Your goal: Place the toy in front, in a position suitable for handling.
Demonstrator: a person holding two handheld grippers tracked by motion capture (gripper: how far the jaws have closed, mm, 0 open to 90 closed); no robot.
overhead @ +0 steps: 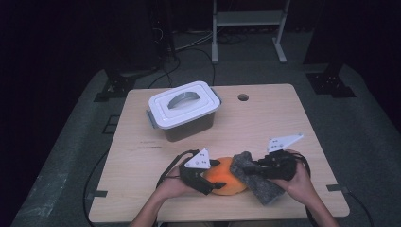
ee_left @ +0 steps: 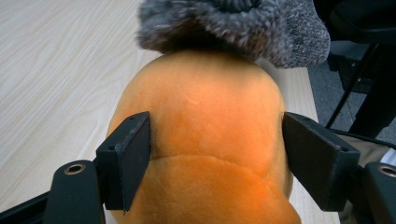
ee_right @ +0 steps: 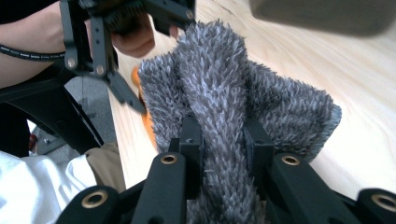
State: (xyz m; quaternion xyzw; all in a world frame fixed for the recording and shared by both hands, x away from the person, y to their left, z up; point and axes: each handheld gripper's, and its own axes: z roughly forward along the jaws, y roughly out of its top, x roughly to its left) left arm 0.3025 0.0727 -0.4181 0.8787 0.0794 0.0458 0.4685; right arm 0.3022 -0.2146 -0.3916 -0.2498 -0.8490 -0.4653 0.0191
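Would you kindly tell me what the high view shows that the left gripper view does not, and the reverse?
High view: a white-lidded plastic storage box standing at the back of the light wooden table, and the right gripper pinching the fuzzy grey cloth.
Left gripper view: both black pads pressed against the sides of the soft orange plush toy.
Shared: toy, cloth and tabletop.
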